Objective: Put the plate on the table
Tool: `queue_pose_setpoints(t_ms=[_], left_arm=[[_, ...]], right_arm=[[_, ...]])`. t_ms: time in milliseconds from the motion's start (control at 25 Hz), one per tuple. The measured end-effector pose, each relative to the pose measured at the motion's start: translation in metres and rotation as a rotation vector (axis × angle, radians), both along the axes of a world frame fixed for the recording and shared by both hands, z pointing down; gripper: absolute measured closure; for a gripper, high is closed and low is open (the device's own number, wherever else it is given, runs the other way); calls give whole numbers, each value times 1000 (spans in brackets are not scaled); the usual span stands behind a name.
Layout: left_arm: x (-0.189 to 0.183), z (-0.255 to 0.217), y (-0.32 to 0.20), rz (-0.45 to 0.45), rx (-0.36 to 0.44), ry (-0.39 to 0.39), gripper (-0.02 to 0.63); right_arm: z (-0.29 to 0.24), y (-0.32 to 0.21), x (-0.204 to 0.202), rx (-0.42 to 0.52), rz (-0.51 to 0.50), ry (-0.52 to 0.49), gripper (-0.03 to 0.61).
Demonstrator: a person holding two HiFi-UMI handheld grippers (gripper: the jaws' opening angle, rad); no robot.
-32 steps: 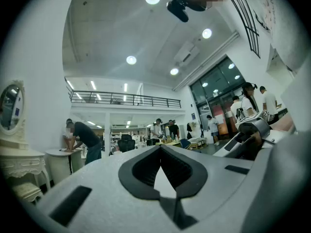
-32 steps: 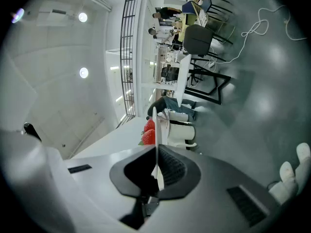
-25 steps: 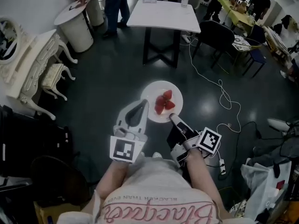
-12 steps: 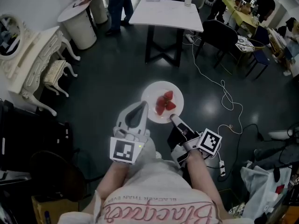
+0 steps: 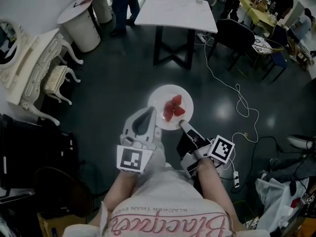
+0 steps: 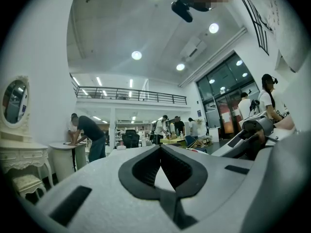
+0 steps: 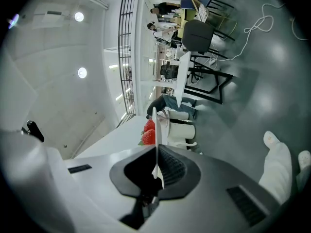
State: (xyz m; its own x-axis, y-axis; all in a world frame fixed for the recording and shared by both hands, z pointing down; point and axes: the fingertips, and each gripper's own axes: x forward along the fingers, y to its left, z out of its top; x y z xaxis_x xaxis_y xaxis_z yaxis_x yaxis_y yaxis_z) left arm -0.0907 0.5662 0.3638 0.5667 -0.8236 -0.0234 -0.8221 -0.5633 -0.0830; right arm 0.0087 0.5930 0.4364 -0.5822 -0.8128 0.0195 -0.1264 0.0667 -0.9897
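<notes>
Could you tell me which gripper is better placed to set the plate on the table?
Right. The right gripper is shut on the white plate at its rim, strawberries on it; the left gripper is shut, holding nothing. The white table stands ahead.

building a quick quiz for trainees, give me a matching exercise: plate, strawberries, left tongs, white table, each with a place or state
Things:
1. plate
2. strawberries
3. left tongs
4. table

Places or states:
a. shut, empty
b. ahead, across the dark floor
c. rim gripped by the right tongs, held over the floor
d. lying on the plate

Pairs: 1-c, 2-d, 3-a, 4-b
</notes>
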Motion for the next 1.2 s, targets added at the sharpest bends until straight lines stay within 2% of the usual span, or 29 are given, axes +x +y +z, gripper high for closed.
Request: queue_pose_setpoints(t_ms=[400, 840, 1200], left_arm=[[6, -1, -125, 17, -13, 8, 611], [-6, -9, -262, 76, -5, -7, 611], [-18, -5, -332, 85, -11, 21, 611]], right_arm=[[7, -118, 8, -21, 41, 1, 566], [-4, -253, -10, -3, 83, -5, 566], [-2, -316, -17, -12, 109, 9, 566]])
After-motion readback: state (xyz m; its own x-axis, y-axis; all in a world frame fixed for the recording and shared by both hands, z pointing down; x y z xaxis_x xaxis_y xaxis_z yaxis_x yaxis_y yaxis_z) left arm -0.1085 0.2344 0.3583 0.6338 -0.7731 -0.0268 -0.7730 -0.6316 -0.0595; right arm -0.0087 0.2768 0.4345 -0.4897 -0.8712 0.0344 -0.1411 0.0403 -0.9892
